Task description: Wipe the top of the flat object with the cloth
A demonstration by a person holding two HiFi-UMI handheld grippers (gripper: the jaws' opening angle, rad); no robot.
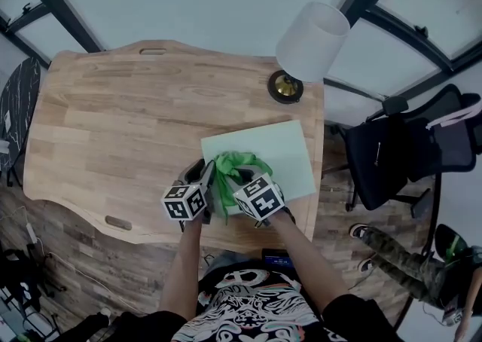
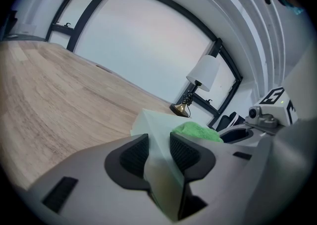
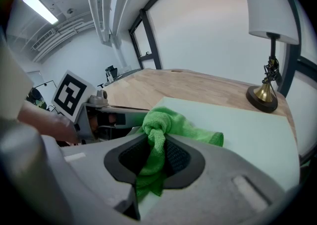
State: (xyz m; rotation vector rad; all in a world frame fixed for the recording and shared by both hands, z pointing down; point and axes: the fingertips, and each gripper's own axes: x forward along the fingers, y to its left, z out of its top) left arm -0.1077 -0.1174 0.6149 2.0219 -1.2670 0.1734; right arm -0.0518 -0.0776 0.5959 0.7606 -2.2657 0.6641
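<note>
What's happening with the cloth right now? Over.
Left gripper shut on flat sheet. Right gripper shut on green cloth, atop sheet. Lamp beyond, not in way.

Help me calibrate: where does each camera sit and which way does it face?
Head view: on the person's head, looking steeply down at the wooden table; forearms, left gripper and right gripper show.
Left gripper view: on that gripper, along jaws shut on the pale-green board, toward the lamp.
Right gripper view: on that gripper, jaws shut on the green cloth, facing the lamp.
Shared: lamp, board and cloth in both gripper views.
</note>
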